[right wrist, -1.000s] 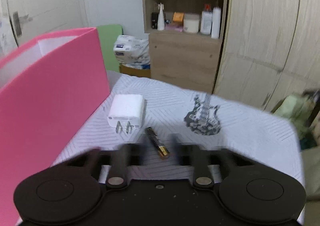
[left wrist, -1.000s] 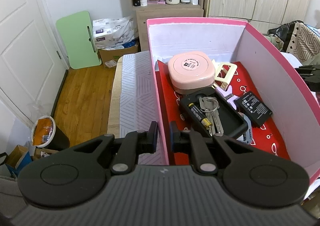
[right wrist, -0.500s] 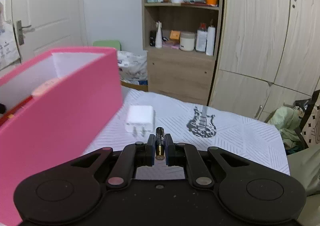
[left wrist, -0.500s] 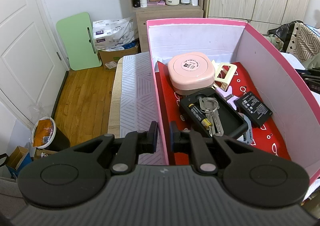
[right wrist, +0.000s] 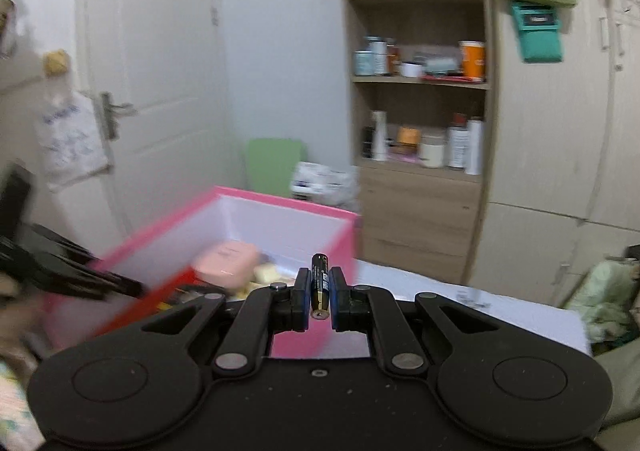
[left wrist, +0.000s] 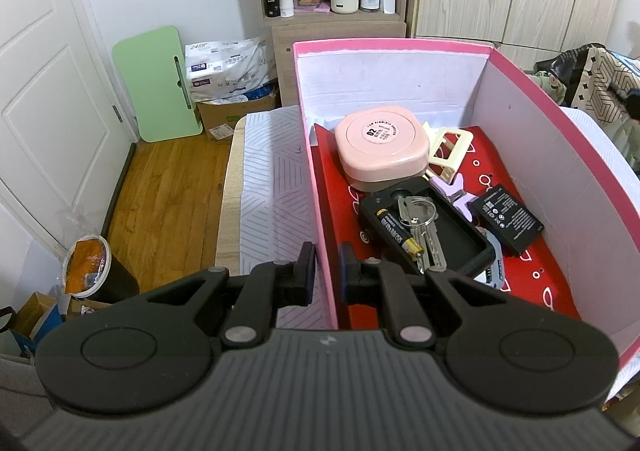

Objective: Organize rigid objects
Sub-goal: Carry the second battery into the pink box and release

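A table (left wrist: 229, 187) is carrying a patterned white cloth (left wrist: 272, 195), and a pink box (left wrist: 400, 46) is sitting directly on that cloth.

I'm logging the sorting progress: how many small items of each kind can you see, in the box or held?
Batteries (round cell): 2
Flat battery pack: 1
Key bunch: 1
Pink case: 1
Black tray: 1
Cream clip: 1
Total: 7
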